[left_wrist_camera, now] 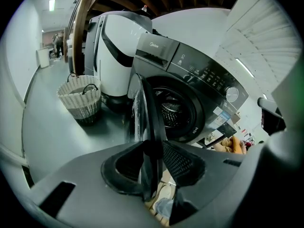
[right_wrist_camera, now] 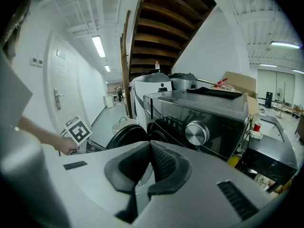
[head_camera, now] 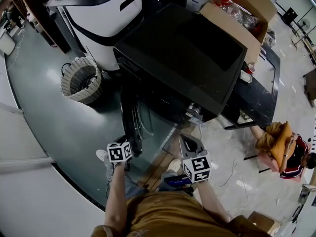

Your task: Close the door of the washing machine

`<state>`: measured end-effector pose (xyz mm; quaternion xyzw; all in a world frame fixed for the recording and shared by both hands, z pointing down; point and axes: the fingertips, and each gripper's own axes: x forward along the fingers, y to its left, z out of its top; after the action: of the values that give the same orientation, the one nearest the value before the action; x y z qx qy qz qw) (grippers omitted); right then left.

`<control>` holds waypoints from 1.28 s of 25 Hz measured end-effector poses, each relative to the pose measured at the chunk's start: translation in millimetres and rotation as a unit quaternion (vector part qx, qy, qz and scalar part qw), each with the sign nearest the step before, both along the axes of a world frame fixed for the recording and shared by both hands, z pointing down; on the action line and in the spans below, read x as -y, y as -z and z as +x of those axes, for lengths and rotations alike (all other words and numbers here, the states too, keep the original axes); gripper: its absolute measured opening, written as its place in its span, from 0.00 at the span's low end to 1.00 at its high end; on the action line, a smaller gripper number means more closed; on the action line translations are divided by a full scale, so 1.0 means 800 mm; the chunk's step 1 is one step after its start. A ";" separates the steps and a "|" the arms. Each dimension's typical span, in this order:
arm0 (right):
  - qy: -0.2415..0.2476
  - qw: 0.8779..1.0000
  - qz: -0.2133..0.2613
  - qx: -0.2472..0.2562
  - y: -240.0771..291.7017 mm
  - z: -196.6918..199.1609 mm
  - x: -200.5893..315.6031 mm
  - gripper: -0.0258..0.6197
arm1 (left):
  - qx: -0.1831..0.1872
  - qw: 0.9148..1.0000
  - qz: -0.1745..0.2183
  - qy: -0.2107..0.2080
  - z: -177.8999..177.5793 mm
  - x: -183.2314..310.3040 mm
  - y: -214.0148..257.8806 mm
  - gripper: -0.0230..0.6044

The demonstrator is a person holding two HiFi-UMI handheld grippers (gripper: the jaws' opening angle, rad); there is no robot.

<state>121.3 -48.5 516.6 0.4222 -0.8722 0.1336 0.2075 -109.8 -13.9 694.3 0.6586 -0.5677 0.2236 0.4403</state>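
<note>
Door in hand: my left gripper point(left_wrist_camera: 153, 145) is clamped on the free edge of the round, black-rimmed glass door point(left_wrist_camera: 145, 110) of the dark-grey front-loading washing machine point(left_wrist_camera: 190, 75). Its jaws are partway apart, with the rim pinched between the pads. The door stands swung well out from the machine's front, edge-on in the left gripper view, and the steel drum opening point(left_wrist_camera: 173, 109) is uncovered. My right gripper point(right_wrist_camera: 149, 144) hangs in front of the machine, to the right of the door as I face it. Its jaws are closed tip to tip on nothing, and the machine's silver control dial point(right_wrist_camera: 197, 133) lies ahead of them. A woven wicker basket point(head_camera: 81, 80) sits on the grey floor to the machine's left. Just beside the machine on that side is a white, black-banded appliance point(head_camera: 103, 14). A brown cardboard box point(head_camera: 242, 14) rests against the machine's opposite side.
</note>
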 end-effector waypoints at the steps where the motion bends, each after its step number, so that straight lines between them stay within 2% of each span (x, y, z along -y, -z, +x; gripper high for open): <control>1: -0.002 1.000 0.000 0.000 0.000 0.002 -0.001 0.06 | -0.002 1.000 -0.001 -0.002 0.004 0.001 0.000 0.27; 16: -0.028 1.000 -0.001 -0.002 -0.002 0.030 -0.004 0.06 | -0.022 0.999 -0.011 -0.038 0.046 0.019 -0.001 0.30; 32: -0.056 0.998 -0.007 -0.005 -0.006 0.063 0.002 0.06 | -0.037 0.998 -0.020 -0.053 0.090 0.045 -0.002 0.33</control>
<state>171.9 -50.2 521.5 0.4692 -0.8454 0.1487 0.2072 -37.5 -49.9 696.0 0.6867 -0.5105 0.2337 0.4617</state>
